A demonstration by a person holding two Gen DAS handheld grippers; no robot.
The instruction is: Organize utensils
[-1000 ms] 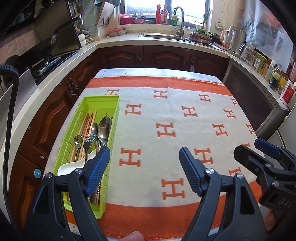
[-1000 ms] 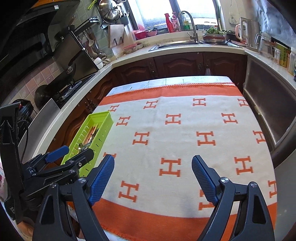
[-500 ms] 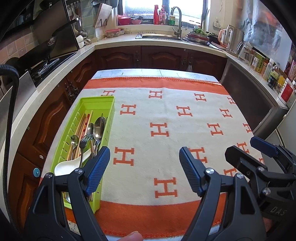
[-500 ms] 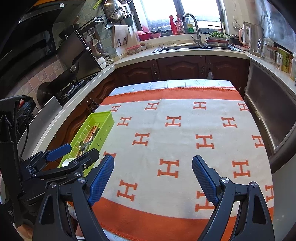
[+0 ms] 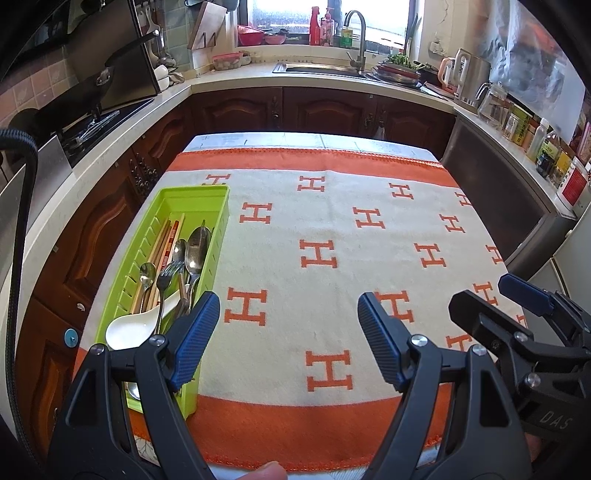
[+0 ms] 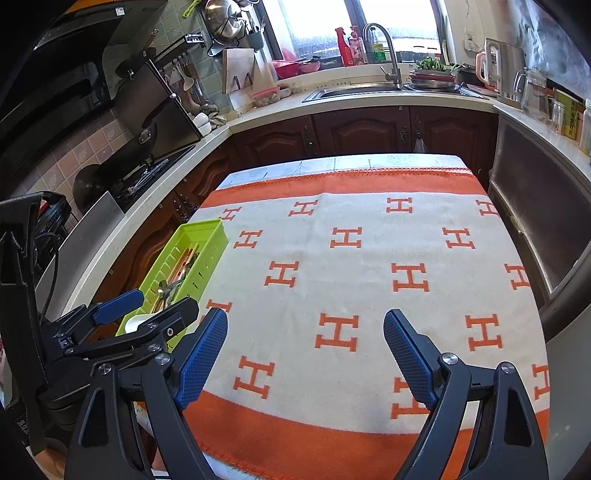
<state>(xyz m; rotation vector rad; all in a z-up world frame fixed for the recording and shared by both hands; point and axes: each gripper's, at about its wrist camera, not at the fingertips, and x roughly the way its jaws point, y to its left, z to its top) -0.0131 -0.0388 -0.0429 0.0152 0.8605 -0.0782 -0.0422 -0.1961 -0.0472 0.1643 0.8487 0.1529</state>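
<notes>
A lime-green utensil tray (image 5: 192, 190) lies along the left edge of the table, on a cream cloth (image 5: 332, 229) with orange H marks. It holds metal spoons (image 5: 195, 243), a fork (image 5: 168, 271), wooden chopsticks (image 5: 166, 240) and a white ceramic spoon (image 5: 129, 326). My left gripper (image 5: 288, 299) hovers open over the cloth, its left finger above the tray's near end, with nothing between the pads. My right gripper (image 6: 306, 315) stands open and empty over the cloth's near part. The tray (image 6: 201, 225) lies at its left, partly behind the left gripper (image 6: 155, 306).
Dark wood cabinets and pale counters ring the table on three sides. A stove (image 5: 92, 122) is at the left, a sink with tap (image 5: 354, 33) at the back, a kettle (image 5: 469, 74) and bottles at the right. A person's fingertip (image 5: 267, 470) shows at the bottom edge.
</notes>
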